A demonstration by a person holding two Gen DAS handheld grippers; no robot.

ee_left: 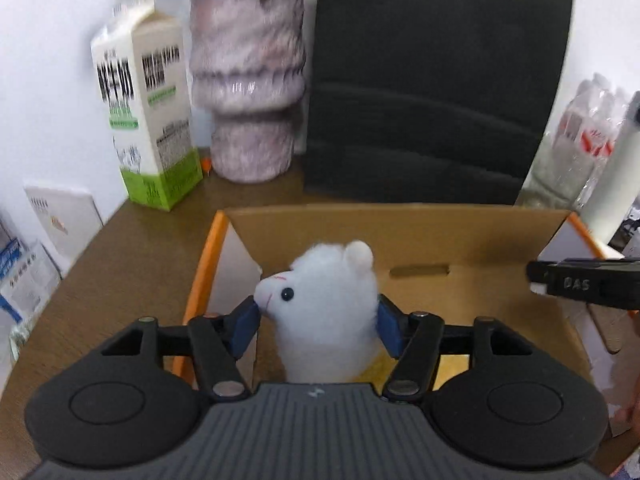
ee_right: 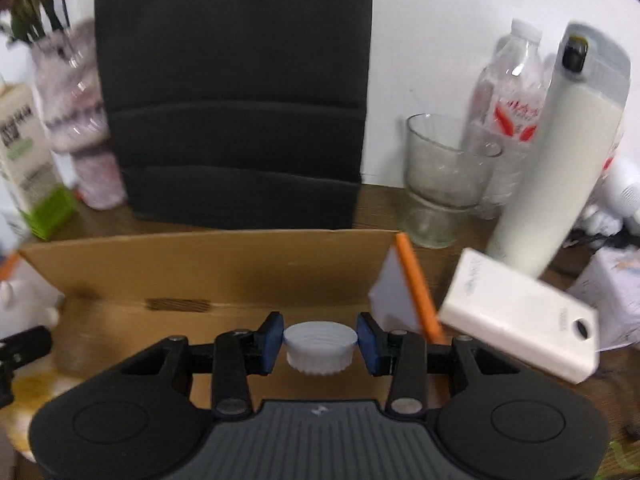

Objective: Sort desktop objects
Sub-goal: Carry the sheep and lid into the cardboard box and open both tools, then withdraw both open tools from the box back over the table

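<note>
A white plush alpaca (ee_left: 324,304) sits between the blue pads of my left gripper (ee_left: 318,314), which press on its snout and its back. It hangs over the left half of an open cardboard box (ee_left: 400,232) with orange edges. My right gripper (ee_right: 319,340) is shut on a small white ribbed lid (ee_right: 320,346), held over the right half of the same box (ee_right: 200,268). One finger of the right gripper (ee_left: 580,284) shows at the right of the left wrist view. The alpaca (ee_right: 16,300) also peeks in at the left edge of the right wrist view.
Behind the box stand a green-and-white milk carton (ee_left: 144,120), a fuzzy pinkish vase (ee_left: 248,80) and a black ribbed panel (ee_left: 432,80). To the box's right are stacked glasses (ee_right: 440,176), a water bottle (ee_right: 512,92), a tall white bottle (ee_right: 560,160) and a flat white pack (ee_right: 520,332).
</note>
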